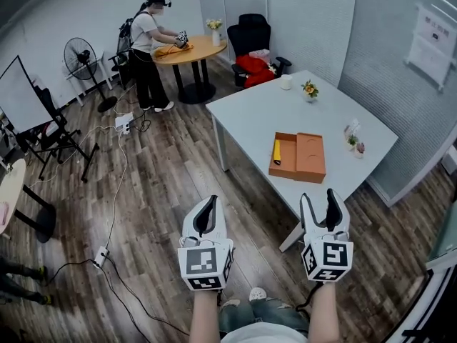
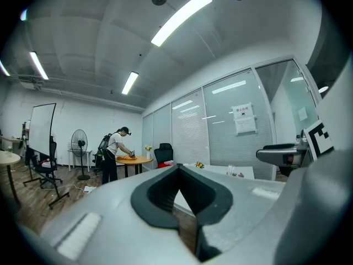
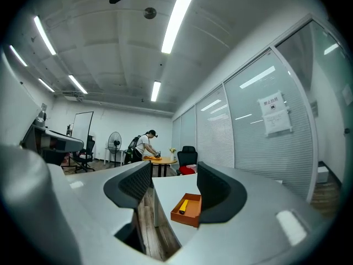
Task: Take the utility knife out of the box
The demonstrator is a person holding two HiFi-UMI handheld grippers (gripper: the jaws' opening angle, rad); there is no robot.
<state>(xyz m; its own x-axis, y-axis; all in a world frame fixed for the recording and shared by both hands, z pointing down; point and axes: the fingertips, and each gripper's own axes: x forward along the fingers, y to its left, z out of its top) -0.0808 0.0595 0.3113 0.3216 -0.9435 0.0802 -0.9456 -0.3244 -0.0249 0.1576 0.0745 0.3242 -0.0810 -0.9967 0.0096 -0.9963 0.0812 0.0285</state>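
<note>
The yellow utility knife (image 1: 276,151) lies in the orange box (image 1: 290,153), centre right; left gripper (image 1: 208,213) closed, right gripper (image 1: 323,204) wide and empty.

Bright, even light from ceiling strip lamps (image 3: 175,20) (glaring white); soft shadows, strong fisheye bending and dark corners.

The rectangular white table (image 1: 257,113) looks smooth and matt, laminate-ish. The open orange box (image 1: 311,161) on it reads as matt cardboard, the yellow utility knife (image 1: 276,149) inside as plain plastic. The grey-brown wood-plank floor (image 1: 164,184) under the table has grain and a faint sheen.
</note>
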